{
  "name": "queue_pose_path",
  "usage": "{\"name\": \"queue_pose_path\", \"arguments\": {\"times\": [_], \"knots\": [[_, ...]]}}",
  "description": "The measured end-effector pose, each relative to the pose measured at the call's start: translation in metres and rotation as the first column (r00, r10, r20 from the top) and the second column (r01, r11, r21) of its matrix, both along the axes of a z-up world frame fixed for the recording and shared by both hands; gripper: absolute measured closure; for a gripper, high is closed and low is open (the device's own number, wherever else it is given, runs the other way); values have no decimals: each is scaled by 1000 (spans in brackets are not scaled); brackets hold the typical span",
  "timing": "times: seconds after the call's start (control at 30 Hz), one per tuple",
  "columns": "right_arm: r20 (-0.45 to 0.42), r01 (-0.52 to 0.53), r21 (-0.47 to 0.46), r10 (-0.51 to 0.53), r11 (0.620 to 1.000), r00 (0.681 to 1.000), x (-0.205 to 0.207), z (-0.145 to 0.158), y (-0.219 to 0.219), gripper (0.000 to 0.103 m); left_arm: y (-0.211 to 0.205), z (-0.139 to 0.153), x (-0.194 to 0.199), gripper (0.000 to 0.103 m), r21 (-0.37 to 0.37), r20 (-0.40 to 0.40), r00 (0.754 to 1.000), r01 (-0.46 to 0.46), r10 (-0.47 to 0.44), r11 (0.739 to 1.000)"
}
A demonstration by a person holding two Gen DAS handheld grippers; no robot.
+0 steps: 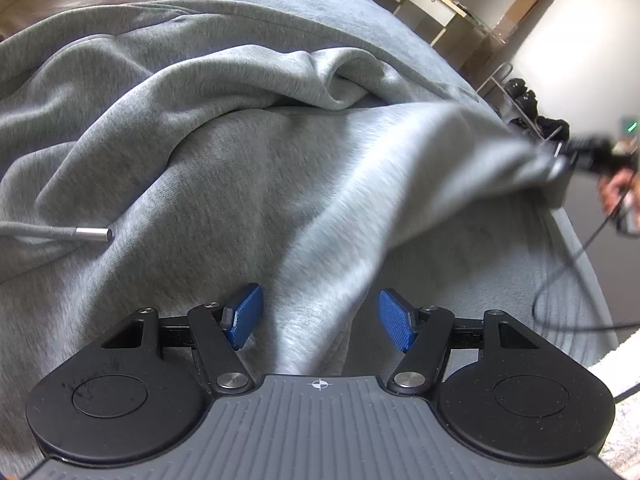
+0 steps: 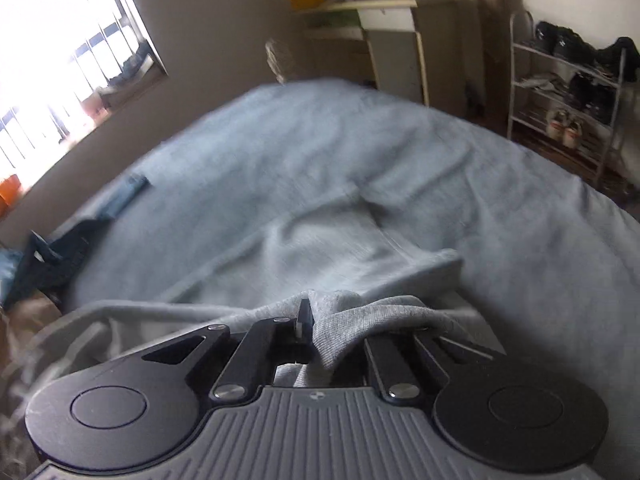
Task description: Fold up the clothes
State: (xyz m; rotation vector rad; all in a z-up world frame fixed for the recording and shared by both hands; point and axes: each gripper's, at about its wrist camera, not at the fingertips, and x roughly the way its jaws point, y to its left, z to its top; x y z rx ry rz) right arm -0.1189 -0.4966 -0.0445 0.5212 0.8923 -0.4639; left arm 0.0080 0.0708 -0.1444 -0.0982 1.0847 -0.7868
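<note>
Covering most of both views, a bed (image 2: 520, 208) with a pale blue-grey, finely woven cover fills the room's middle, its surface softly rumpled. Spread across it lies a light grey hooded sweatshirt (image 1: 224, 152) of heathered fleece, thrown into thick rounded folds; in the left wrist view one edge of it is lifted and pulled taut toward the right, blurred where it rises. Far off on the right stands a white wire shoe rack (image 2: 564, 92) carrying dark shoes and a pale pair, with a light wooden cabinet (image 2: 396, 48) to its left. At the far left of the bed sits a dark blue crumpled garment (image 2: 52, 256). The right gripper (image 2: 310, 316) has its black jaws pressed together on a bunched fold of the sweatshirt, cloth draping over its right finger. The left gripper (image 1: 320, 318) hovers just above the fleece with its jaws standing apart, a ridge of fabric running between the ribbed blue pads (image 1: 246, 316) without either pad pressing on it. Near the left edge lies the grey drawcord (image 1: 36, 231), ending in a small shiny metal cylinder tip (image 1: 94, 233).
</note>
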Motion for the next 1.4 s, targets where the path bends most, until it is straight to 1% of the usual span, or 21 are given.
{"name": "queue_pose_path", "arguments": {"times": [0.03,0.07,0.1,0.13,0.2,0.23,0.33,0.43,0.47,0.5,0.53,0.67,0.8,0.9,1.0,1.07,1.17,1.23,1.33,1.37,1.4], "knots": [[-70,8,6,-7,1000,998,-3,-20,-5,96,1,1,-1,38,3,-1,1000,-2,2,1000],[-121,26,17,-24,1000,992,-7,-35,-9,92,1,1,-3,38,6,-2,1000,-4,4,1000],[-157,53,31,-48,998,986,-11,-46,-11,85,2,2,-4,38,8,-3,1000,-6,6,1000],[-163,79,39,-72,996,984,-16,-51,-13,83,4,3,-5,38,10,-7,1000,-10,10,1000],[-112,111,16,-108,994,988,-24,-42,-15,73,11,8,-6,38,15,-20,1000,-24,25,1000],[-84,125,2,-124,992,989,-27,-36,-15,70,15,11,-7,38,15,-27,999,-34,34,999],[1,179,-20,-179,984,984,-34,-13,-23,69,36,18,-12,38,-3,-64,996,-65,64,998],[108,251,-8,-249,968,963,-43,9,-31,68,59,23,-24,37,-28,-107,990,-97,93,995],[140,274,-15,-269,962,953,-44,14,-31,66,66,25,-28,37,-31,-121,987,-113,108,993],[155,282,-36,-273,959,949,-44,18,-29,60,74,26,-32,36,-34,-136,983,-129,123,991],[158,282,-64,-269,957,950,-41,21,-27,58,81,27,-34,36,-32,-152,978,-147,141,989],[157,245,-177,-219,953,963,-27,27,-8,57,107,27,-48,36,-19,-219,954,-213,204,977],[222,132,-208,-84,969,971,-8,40,22,54,117,22,-64,34,-28,-274,945,-196,181,980],[265,-27,-139,63,990,962,11,45,46,53,119,11,-74,33,17,-309,934,-185,181,983],[321,-205,-19,200,979,926,29,45,72,53,123,1,-83,33,52,-317,923,-213,218,976],[360,-328,72,282,942,889,41,43,89,53,127,-4,-84,33,72,-292,909,-291,299,954],[364,-482,265,376,835,852,58,22,113,52,137,-8,-83,34,72,-248,858,-448,451,891],[334,-524,357,418,773,845,64,4,129,52,141,-6,-83,38,42,-241,821,-523,517,851],[276,-529,419,452,738,848,63,-19,145,52,138,14,-83,40,12,-132,825,-553,550,833],[262,-528,435,459,729,849,61,-26,149,52,140,25,-82,40,-13,-78,828,-557,555,830],[252,-527,452,464,719,849,59,-33,152,52,142,35,-81,43,-48,-35,821,-572,571,819]]}}
